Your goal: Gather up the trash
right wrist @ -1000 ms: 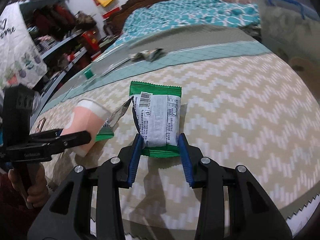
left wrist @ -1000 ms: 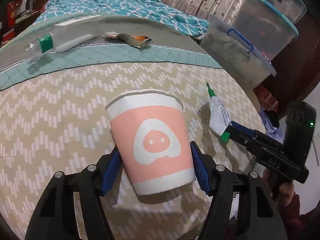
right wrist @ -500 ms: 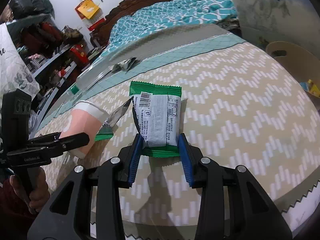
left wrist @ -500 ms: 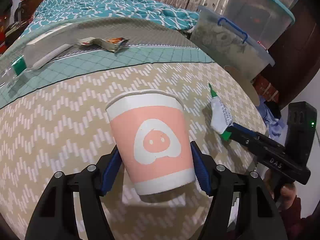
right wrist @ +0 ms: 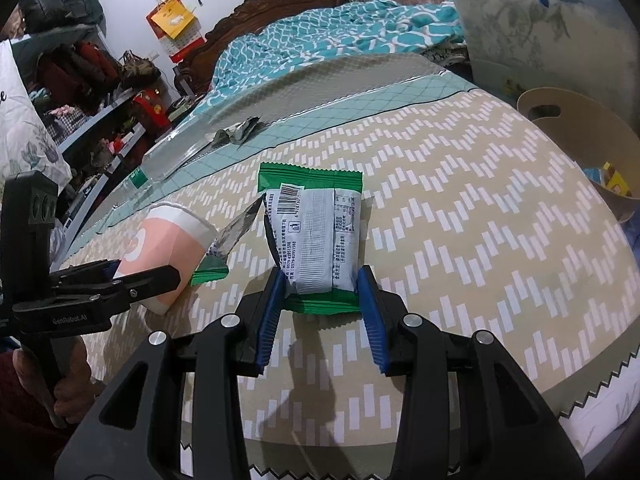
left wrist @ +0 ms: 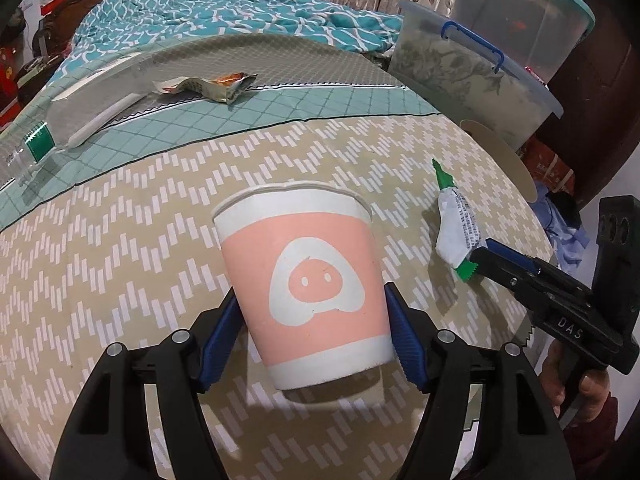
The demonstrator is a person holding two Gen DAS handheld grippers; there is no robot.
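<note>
Since a second ago both views have swung sideways over the worktop (left wrist: 120,240): the clear bottle (left wrist: 32,152) has slid toward the left edge of the left view, and the tan bin (right wrist: 580,136) has come into the right view. The cup and packet sit as before in their grippers.

The left hand-held gripper (left wrist: 310,330) is shut on the pink cup (left wrist: 300,284), blue pads against both its sides near the base; the jaws have just been opening slightly, the cup between them. The cup bears a white heart shape with a pink pig snout. In the right view this gripper's side reads "GenRobot.AI".

The right hand-held gripper (right wrist: 322,300) clamps the near end of the green packet (right wrist: 316,236), jaws fairly narrow and just easing wider. The packet shows a barcode and small print too fine to read. A torn green wrapper (right wrist: 224,248) lies just left of it, beside the cup. In the left view the right gripper's side reads "DAS".

Farther off, a crumpled foil wrapper (left wrist: 212,86) lies on the teal strip, the bottle to its left.
</note>
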